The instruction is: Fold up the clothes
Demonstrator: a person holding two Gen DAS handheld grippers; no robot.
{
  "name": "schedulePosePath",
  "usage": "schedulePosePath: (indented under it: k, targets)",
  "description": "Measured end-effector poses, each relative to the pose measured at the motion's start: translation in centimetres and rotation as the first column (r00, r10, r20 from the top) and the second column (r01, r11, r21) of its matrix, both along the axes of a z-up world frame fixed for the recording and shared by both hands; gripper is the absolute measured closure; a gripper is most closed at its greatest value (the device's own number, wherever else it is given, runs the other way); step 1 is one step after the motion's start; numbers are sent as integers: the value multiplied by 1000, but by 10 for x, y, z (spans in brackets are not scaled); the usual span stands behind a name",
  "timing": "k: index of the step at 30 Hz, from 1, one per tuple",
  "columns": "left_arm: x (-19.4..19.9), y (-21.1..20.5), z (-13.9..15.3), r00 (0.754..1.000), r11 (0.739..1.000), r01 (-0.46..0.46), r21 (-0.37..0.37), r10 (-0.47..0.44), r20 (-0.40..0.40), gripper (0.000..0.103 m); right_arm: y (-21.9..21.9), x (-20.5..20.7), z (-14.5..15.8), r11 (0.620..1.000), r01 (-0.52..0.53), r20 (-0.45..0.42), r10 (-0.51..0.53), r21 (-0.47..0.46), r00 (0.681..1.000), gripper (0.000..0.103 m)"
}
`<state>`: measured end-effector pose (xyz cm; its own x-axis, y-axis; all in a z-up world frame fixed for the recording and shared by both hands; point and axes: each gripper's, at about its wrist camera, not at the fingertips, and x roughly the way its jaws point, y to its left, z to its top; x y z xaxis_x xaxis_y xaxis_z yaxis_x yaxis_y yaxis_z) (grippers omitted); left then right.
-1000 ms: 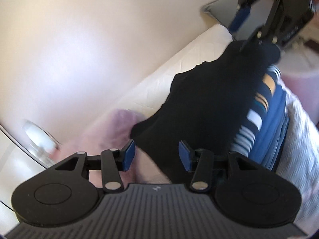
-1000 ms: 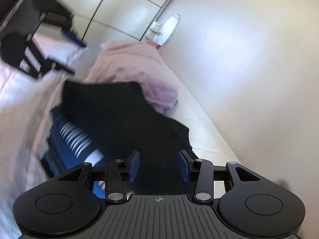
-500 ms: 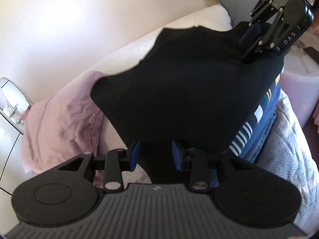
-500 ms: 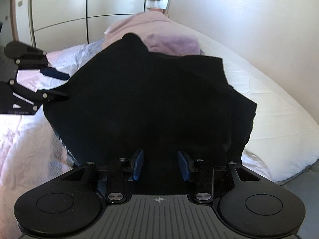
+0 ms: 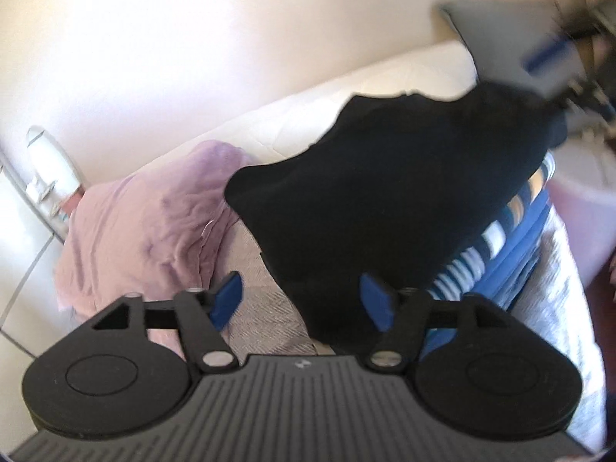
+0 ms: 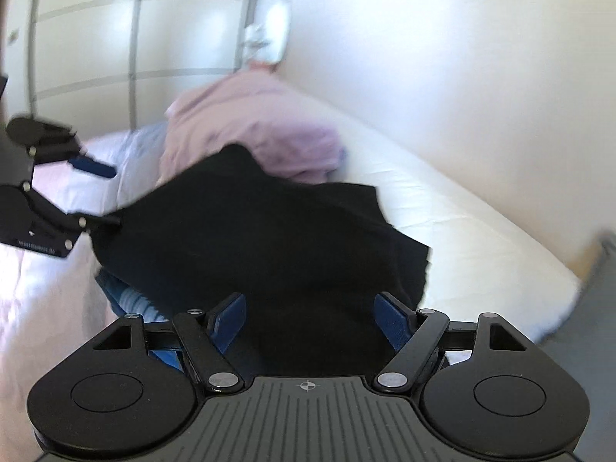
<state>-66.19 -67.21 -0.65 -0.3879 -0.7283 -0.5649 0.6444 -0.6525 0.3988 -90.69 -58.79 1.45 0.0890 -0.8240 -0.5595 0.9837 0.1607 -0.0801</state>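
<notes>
A black garment (image 5: 385, 192) lies spread on the bed over a folded blue striped garment (image 5: 496, 246). My left gripper (image 5: 302, 300) stands at its near edge with its jaws opening. The cloth's edge lies between the blue pads but they do not press on it. In the right wrist view the black garment (image 6: 269, 238) runs up under my right gripper (image 6: 310, 321), whose jaws are also opening wide and free of the cloth. The left gripper (image 6: 104, 192) shows at the garment's far left corner. The right gripper (image 5: 558, 69) is a blur at the top right.
A crumpled pink garment (image 5: 154, 223) lies beside the black one toward the wardrobe doors (image 6: 96, 38). The white mattress (image 6: 462, 223) runs along the wall. A grey pillow (image 5: 500, 34) lies at the bed's end, and a pale pink container (image 5: 585, 208) stands off the bed's side.
Both grippers have opened wide and let go of the black garment, which had been held stretched between them. It now rests slack on the striped pile. Both views have rolled.
</notes>
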Motion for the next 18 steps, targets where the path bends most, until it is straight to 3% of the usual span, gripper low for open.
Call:
schedulePosePath:
  k: [6, 12, 18]
  targets:
    - [37, 62, 7, 991, 994, -72, 82, 81, -109, 15, 99, 28, -5, 985, 170, 105, -171, 17, 980, 26]
    - [67, 133, 6, 972, 981, -99, 169, 131, -194, 12, 183, 79, -20, 953, 291, 161, -301, 83, 940, 25]
    - [92, 185, 11, 949, 957, -171, 236, 224, -220, 10, 248, 113, -17, 931, 342, 215, -362, 126, 907, 24]
